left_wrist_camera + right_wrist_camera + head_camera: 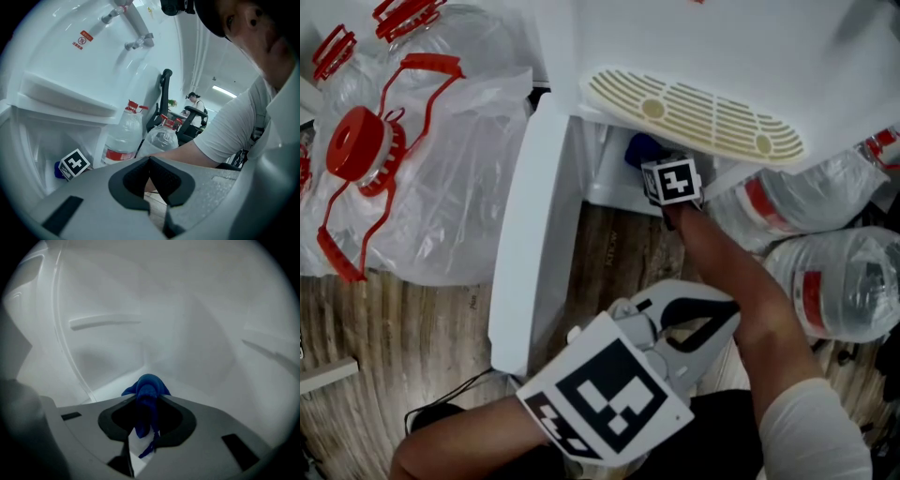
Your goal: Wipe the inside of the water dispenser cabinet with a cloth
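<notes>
Two jaws of the right gripper (143, 427) are pinched on a blue cloth (147, 392), whose bunched end pokes out toward the back corner of the cabinet (197, 333) floor. The left gripper (149, 183), jaws pressed together on nothing, hangs outside near the open door (530, 244). Judged stage: wiping appears under way, with the cloth deep inside. Walls and floor look uniformly white, so which surfaces are finished and which remain cannot be read.
</notes>
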`<move>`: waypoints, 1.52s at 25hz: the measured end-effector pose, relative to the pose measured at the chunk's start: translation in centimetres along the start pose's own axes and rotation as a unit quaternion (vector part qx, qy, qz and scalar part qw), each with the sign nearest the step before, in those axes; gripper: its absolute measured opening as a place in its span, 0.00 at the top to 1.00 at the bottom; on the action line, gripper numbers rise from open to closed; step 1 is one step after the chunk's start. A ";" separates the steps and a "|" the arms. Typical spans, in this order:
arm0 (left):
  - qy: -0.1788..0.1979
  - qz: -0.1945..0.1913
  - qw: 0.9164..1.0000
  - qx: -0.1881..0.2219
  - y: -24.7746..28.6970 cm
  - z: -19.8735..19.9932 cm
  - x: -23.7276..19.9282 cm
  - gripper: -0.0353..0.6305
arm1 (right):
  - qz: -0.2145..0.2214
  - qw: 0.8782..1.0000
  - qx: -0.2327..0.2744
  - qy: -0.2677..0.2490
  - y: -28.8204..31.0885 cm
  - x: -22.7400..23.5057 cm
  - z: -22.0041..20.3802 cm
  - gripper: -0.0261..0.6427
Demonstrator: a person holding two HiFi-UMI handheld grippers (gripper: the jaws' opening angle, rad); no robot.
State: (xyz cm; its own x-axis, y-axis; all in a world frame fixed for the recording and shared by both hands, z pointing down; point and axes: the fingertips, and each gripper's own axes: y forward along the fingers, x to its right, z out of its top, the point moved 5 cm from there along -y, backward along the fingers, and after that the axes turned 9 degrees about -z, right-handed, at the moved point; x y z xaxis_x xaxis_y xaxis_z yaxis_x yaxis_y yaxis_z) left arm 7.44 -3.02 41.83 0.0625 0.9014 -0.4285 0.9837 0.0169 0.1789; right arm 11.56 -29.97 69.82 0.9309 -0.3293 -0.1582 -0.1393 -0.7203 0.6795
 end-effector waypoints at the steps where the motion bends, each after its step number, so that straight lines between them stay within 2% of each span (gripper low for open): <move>1: 0.001 -0.001 1.000 0.001 -0.1 0.1 0.1 0.94 | 0.000 1.000 -0.001 0.001 -0.3 -0.1 -0.2 0.83; 6: 0.006 -0.002 1.000 0.003 -0.6 0.4 0.5 0.94 | -0.020 1.000 -0.006 0.016 -2.2 -0.6 -0.8 0.83; 10: 0.011 -0.001 1.000 0.012 -1.0 0.8 0.9 0.94 | -0.062 0.997 0.046 0.023 -2.9 0.3 2.1 0.83; 15: 0.012 0.002 1.000 0.020 -1.6 1.1 1.2 0.94 | -0.101 0.990 0.055 0.080 -1.3 2.2 3.8 0.83; 19: 0.010 0.006 1.000 0.024 -2.1 1.0 1.3 0.94 | -0.094 0.985 0.057 0.135 0.8 2.7 4.1 0.83; 21: 0.007 0.007 1.000 0.027 -2.3 1.0 1.2 0.94 | -0.095 0.984 0.032 0.144 1.2 2.5 3.3 0.83; 23: 0.006 0.006 1.000 0.028 -2.4 1.1 1.2 0.94 | -0.129 0.978 -0.052 0.154 0.5 2.8 0.6 0.83; 24: 0.007 0.005 1.000 0.028 -2.4 1.1 1.3 0.94 | -0.138 0.975 -0.073 0.157 0.2 2.9 -0.2 0.83; 27: 0.009 0.000 1.000 0.030 -2.5 1.2 1.4 0.94 | -0.092 0.984 0.005 0.155 0.5 1.7 1.7 0.83; 34: 0.019 -0.014 0.999 0.032 -2.6 1.5 2.1 0.94 | -0.105 0.983 -0.005 0.152 -2.6 0.9 -1.1 0.83; 38: 0.022 -0.019 0.999 0.034 -2.9 1.7 2.5 0.94 | -0.124 0.984 0.019 0.130 -3.9 1.1 -0.9 0.83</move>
State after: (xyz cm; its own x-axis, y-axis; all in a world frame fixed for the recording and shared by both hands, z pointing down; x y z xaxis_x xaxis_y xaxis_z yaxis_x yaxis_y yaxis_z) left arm 5.03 -1.61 38.72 0.0190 0.9186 -0.3947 0.9946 0.0229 0.1012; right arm 13.47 -26.97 67.62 0.9921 0.0226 -0.1234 0.0944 -0.7828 0.6151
